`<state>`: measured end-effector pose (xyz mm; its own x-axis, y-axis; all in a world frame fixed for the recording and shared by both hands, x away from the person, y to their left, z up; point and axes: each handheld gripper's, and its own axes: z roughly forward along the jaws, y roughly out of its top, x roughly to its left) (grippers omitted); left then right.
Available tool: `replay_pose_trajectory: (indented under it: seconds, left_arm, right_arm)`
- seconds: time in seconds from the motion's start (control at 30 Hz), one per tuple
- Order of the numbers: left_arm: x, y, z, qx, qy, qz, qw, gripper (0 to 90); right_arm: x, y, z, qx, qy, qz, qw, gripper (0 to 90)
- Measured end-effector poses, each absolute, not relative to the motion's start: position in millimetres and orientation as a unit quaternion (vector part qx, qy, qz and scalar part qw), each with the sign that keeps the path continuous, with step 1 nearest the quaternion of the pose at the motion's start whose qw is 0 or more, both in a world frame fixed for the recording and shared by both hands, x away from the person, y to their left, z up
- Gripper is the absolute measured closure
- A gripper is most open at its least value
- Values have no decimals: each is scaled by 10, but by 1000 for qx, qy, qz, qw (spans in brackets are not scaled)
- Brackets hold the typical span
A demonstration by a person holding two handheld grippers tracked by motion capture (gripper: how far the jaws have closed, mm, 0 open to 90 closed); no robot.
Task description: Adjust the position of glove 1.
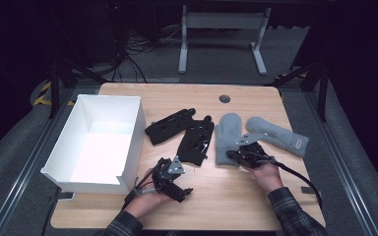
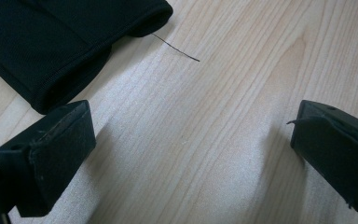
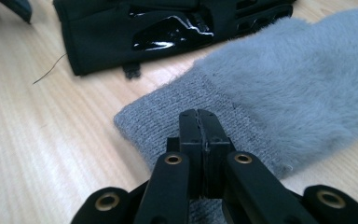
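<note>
Two black gloves (image 1: 170, 125) (image 1: 197, 142) and two grey fluffy mittens (image 1: 226, 135) (image 1: 278, 135) lie on the wooden table. My right gripper (image 1: 234, 154) sits at the near mitten's ribbed cuff. In the right gripper view its jaws (image 3: 199, 116) are shut tight together just over the grey mitten (image 3: 298, 84), with no fabric between them, and a black glove (image 3: 168, 28) lies beyond. My left gripper (image 1: 179, 189) hovers low near the front edge. In its own view the left gripper (image 2: 191, 149) stands open over bare wood, a black glove cuff (image 2: 60, 42) just ahead on the left.
A white open box (image 1: 133, 132) stands on the table's left side, next to my left hand. A round cable hole (image 1: 224, 98) sits at the far edge. A loose dark thread (image 2: 177, 49) lies on the wood by the glove cuff.
</note>
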<state>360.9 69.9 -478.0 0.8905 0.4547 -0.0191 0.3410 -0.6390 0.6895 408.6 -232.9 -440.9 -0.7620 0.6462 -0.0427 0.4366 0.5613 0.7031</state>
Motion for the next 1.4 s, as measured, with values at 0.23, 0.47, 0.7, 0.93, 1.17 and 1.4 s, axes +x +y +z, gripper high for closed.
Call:
replay_pose_trajectory:
  seconds: [0.23,0.47,0.7,0.93,1.17,1.4]
  left_arm:
    - [3609,700,-4780,902,220,78,363,2]
    - [3609,699,-4780,902,220,78,363,2]
    - [3608,699,-4780,902,221,78,363,2]
    - [3608,699,-4780,902,221,78,363,2]
    - [3608,699,-4780,902,221,78,363,2]
    - [3608,699,-4780,902,221,78,363,2]
  right_arm:
    - [3941,-2425,-4392,308,876,346,136,900]
    - [3802,-2470,-4376,301,882,337,132,900]
    - [3646,-2574,-4364,301,883,337,123,900]
    - [3474,-2688,-4353,297,887,334,119,900]
    - [3349,-2759,-4345,295,889,330,118,900]
    - [3222,-2880,-4334,297,887,333,117,900]
